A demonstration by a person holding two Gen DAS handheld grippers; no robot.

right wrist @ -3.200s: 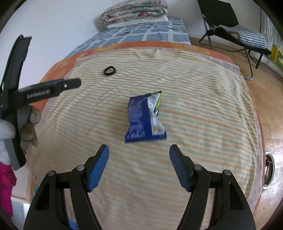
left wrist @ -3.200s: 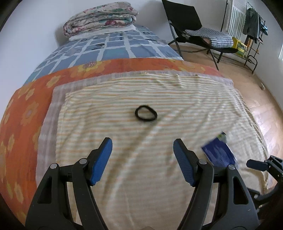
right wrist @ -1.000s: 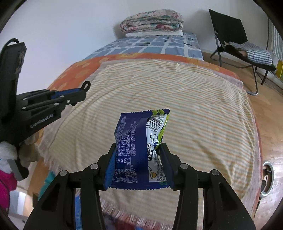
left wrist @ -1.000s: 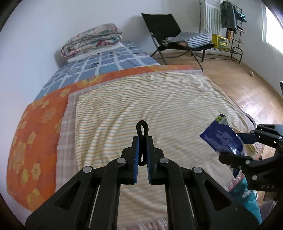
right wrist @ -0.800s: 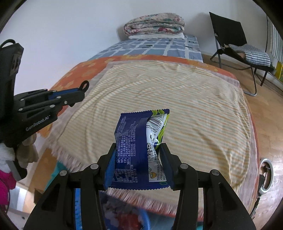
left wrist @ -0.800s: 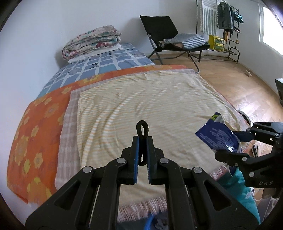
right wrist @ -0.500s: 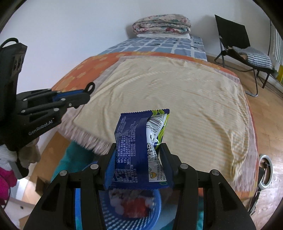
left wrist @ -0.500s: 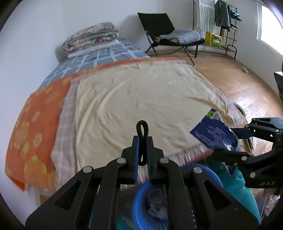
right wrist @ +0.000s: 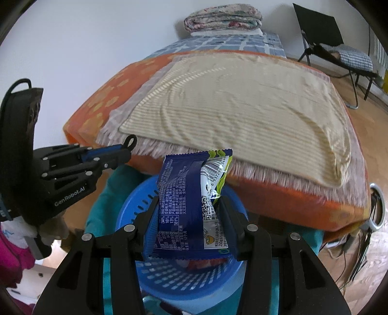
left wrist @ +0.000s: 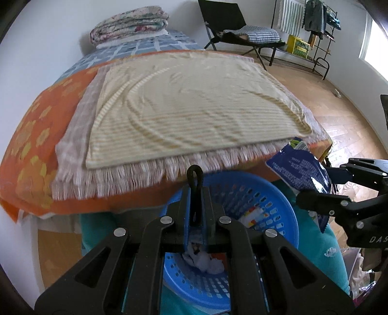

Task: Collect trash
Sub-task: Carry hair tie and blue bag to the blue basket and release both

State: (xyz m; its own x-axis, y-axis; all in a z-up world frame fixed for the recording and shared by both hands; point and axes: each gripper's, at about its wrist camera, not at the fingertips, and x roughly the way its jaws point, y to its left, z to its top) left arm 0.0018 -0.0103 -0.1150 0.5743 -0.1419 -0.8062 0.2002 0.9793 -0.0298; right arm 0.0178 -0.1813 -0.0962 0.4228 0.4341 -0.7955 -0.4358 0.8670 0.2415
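Both moved off bed over blue basket (left wrist: 278, 193) | left hand-held gripper (left wrist: 195, 191) pinches hair tie (left wrist: 194, 174) | right hand-held gripper (right wrist: 189, 218) clamps wrapper (right wrist: 186, 193)

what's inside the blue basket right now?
The blue basket holds crumpled white scraps and a colourful wrapper. The left gripper and the right gripper's blue snack packet cover the rest.

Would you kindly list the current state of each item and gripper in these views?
Left gripper: shut on the black hair tie.
Right gripper: shut on the blue snack wrapper.
Blue basket: upright, already holding trash.
Folded quilt: stacked on the bed.
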